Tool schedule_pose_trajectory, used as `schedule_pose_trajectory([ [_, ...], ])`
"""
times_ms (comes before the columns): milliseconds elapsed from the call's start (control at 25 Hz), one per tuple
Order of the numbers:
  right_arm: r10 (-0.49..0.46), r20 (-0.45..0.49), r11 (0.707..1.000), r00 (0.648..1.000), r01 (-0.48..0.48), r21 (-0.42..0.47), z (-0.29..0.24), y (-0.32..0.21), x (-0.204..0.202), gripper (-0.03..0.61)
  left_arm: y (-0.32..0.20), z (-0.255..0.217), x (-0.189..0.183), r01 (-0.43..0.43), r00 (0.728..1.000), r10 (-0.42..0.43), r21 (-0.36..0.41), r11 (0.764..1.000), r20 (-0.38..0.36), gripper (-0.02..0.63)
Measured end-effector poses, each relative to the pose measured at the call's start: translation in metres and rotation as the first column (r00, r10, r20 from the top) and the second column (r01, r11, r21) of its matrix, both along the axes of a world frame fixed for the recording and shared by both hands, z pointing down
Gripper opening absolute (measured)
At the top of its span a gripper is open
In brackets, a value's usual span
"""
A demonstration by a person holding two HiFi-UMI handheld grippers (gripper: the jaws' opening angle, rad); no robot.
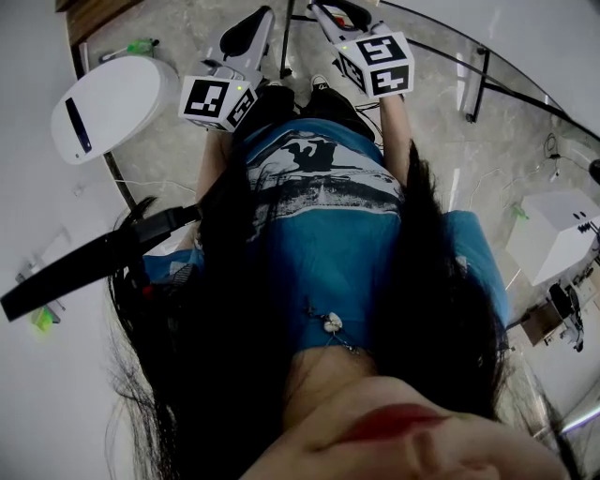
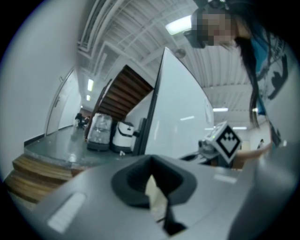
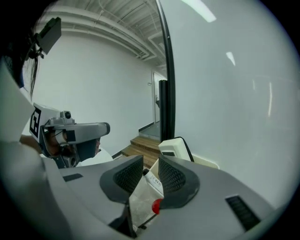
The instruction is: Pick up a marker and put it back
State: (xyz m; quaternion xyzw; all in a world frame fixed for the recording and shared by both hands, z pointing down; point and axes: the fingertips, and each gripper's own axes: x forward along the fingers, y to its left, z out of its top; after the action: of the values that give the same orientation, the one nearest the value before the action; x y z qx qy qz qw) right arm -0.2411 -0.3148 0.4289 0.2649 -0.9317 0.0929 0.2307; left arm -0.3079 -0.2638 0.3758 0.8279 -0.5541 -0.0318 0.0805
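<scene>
In the right gripper view a white marker with a red end lies in the gap between the jaws, close to the right-hand pad. My right gripper stands open, its ribbed pads apart, and I cannot tell whether either pad touches the marker. My left gripper looks shut, its dark pads meeting at the tips with only a pale wedge behind them. The head view shows both grippers held out in front of the person's body, the left gripper beside the right gripper. No marker shows there.
A round white unit with a dark slot stands at the upper left, and a small green object lies beyond it. A white box sits at the right. A glass panel in a dark frame and wooden steps lie ahead.
</scene>
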Motion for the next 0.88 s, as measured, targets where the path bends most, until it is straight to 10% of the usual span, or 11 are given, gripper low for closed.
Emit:
schedule_pose_trajectory([
  [400,0.195,0.231,0.974,0.953,-0.161,-0.161,-0.008,0.048,0.030,0.097,0.039,0.013,0.010,-0.097,0.995,0.096,-0.025,0.995,-0.026,0.003],
  [880,0.138,0.273,0.986,0.952,-0.105,-0.131,-0.025,0.085,0.053,0.094,0.080,-0.004,0.028,-0.038,0.999,0.038,-0.001,0.999,0.006,0.003],
])
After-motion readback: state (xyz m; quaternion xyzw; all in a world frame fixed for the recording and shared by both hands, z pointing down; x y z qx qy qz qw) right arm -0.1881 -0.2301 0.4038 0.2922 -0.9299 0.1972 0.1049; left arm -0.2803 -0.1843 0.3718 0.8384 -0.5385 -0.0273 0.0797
